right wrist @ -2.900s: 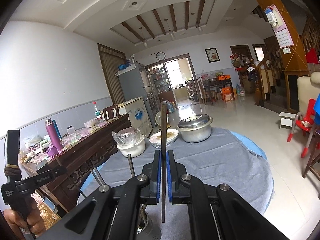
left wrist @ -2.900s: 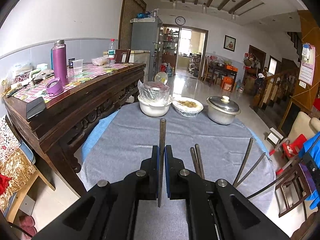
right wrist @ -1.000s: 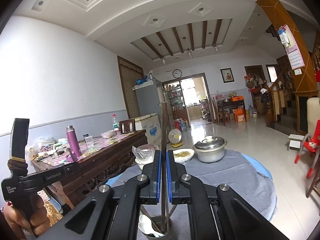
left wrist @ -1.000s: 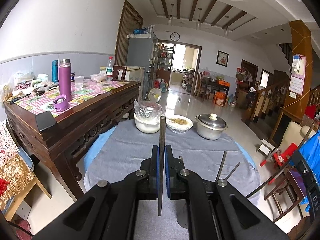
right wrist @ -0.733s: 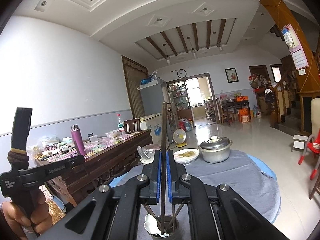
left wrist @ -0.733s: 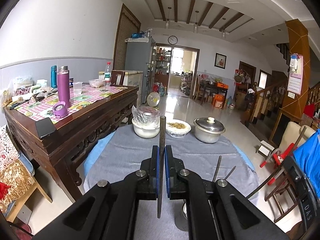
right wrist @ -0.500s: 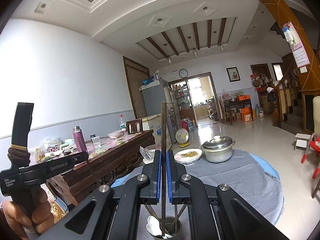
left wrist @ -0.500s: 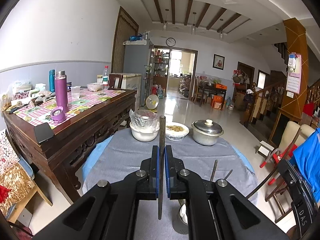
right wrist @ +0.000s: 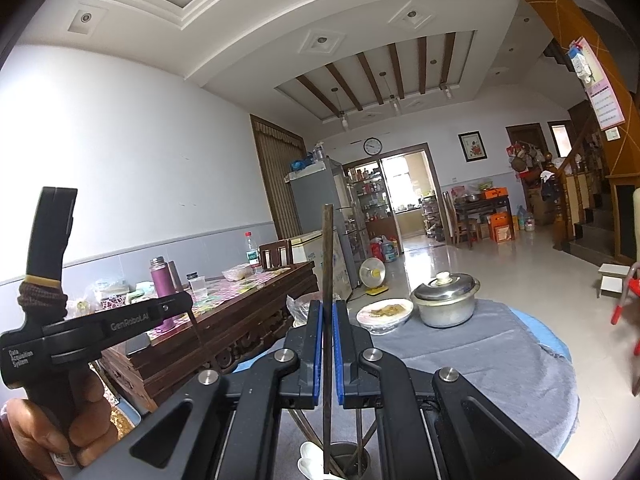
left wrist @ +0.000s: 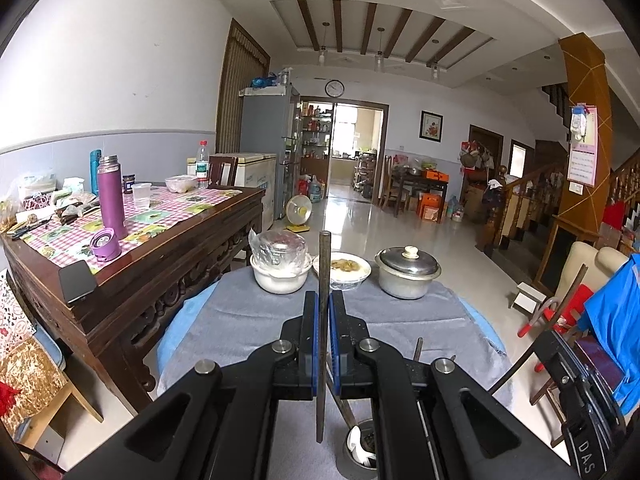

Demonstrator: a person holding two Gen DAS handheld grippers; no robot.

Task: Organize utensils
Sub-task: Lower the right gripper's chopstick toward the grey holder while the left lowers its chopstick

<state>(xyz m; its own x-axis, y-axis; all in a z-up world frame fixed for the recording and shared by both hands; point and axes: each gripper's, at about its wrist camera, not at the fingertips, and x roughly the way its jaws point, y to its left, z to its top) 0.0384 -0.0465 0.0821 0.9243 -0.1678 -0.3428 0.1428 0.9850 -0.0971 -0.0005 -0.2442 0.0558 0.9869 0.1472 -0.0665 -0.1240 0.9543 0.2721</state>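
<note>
My left gripper (left wrist: 324, 300) is shut on a dark chopstick (left wrist: 323, 280) held upright, its lower end hanging above the grey cloth. My right gripper (right wrist: 327, 312) is shut on another dark chopstick (right wrist: 328, 248), whose lower tip hangs over the metal utensil cup (right wrist: 347, 460). The cup (left wrist: 360, 452) stands on the round table and holds a white spoon (right wrist: 310, 458) and several chopsticks. The left gripper also shows at the left of the right wrist view (right wrist: 120, 320), held in a hand.
A grey cloth (left wrist: 248, 320) covers the round table. At its far edge stand a white bowl under plastic wrap (left wrist: 280, 272), a plate of food (left wrist: 346, 268) and a lidded steel pot (left wrist: 406, 272). A dark wooden sideboard (left wrist: 160, 264) stands close on the left.
Both grippers have risen and tilted up with their chopsticks. The utensil cup has come into view below them and the bowls look farther away.
</note>
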